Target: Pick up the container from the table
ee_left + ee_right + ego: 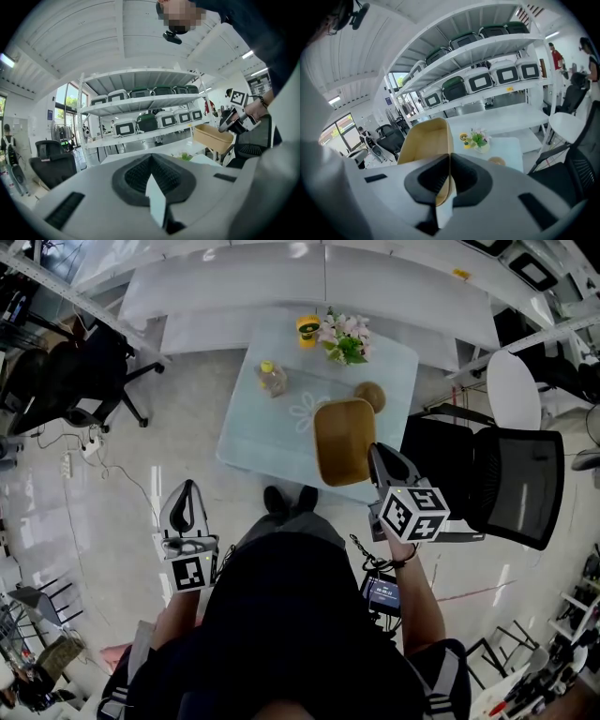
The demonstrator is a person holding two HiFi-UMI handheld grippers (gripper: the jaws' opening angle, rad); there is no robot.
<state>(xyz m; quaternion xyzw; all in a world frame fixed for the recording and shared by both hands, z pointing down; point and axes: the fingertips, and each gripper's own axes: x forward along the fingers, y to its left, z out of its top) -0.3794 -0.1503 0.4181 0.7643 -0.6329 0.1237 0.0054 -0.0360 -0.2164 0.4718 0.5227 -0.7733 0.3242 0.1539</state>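
The container (343,440) is a tan oval bowl, tilted on edge and lifted over the near right corner of the pale glass table (272,432). My right gripper (375,454) is shut on its rim. In the right gripper view the bowl's wall (424,140) runs between the closed pads of the gripper (449,164). My left gripper (186,489) hangs at the lower left, off the table, shut with nothing in it. The left gripper view shows its pads (151,161) meeting, with the bowl (213,136) and the right gripper (228,123) far off at the right.
On the table stand a yellow cup (307,330), a small flower pot (345,338), a small bottle (273,379) and a brown round object (371,396). A black office chair (511,484) sits close at the right, another (75,381) at the left. White benches (309,282) lie beyond.
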